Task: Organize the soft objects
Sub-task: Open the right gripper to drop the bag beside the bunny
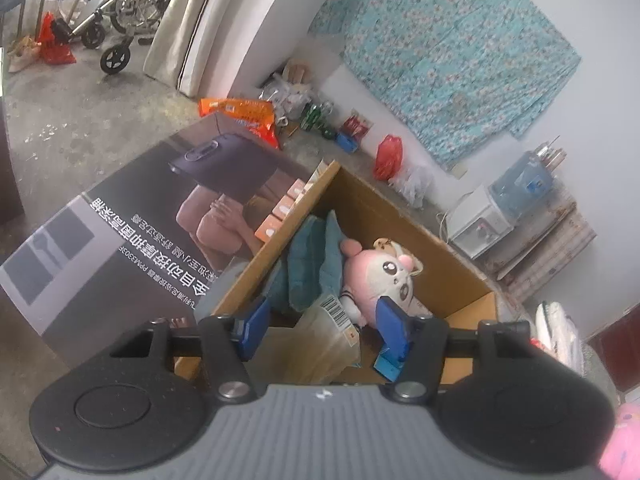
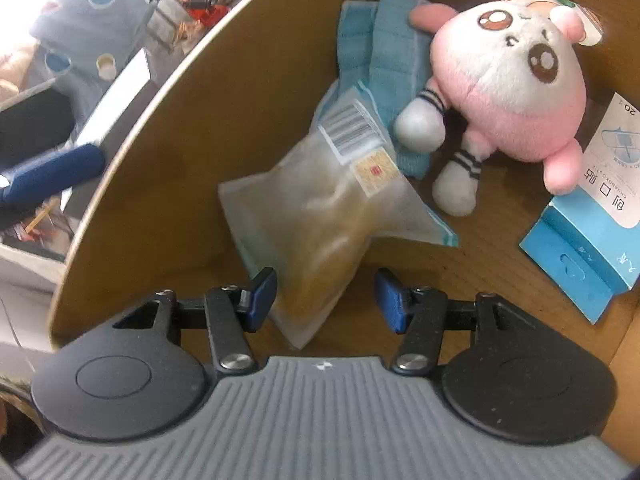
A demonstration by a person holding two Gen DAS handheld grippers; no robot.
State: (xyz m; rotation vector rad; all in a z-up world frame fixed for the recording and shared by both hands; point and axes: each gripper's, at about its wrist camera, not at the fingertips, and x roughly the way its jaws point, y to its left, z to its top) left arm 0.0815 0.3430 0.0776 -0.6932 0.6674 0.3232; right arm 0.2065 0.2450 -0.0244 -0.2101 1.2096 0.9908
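Inside cardboard box | 1 plush toy | 1 teal towel | 1 frosted pouch | both jaws released

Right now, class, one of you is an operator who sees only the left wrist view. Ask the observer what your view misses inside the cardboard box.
Operator: What is the blue scrap hidden behind my gripper's finger?
Observer: A blue and white plaster carton, lying flat on the floor of the cardboard box, beside the pink plush.
Operator: Where is the right gripper?
Observer: The right gripper is down inside the box, open, with the lower end of the clear bag between its fingers.
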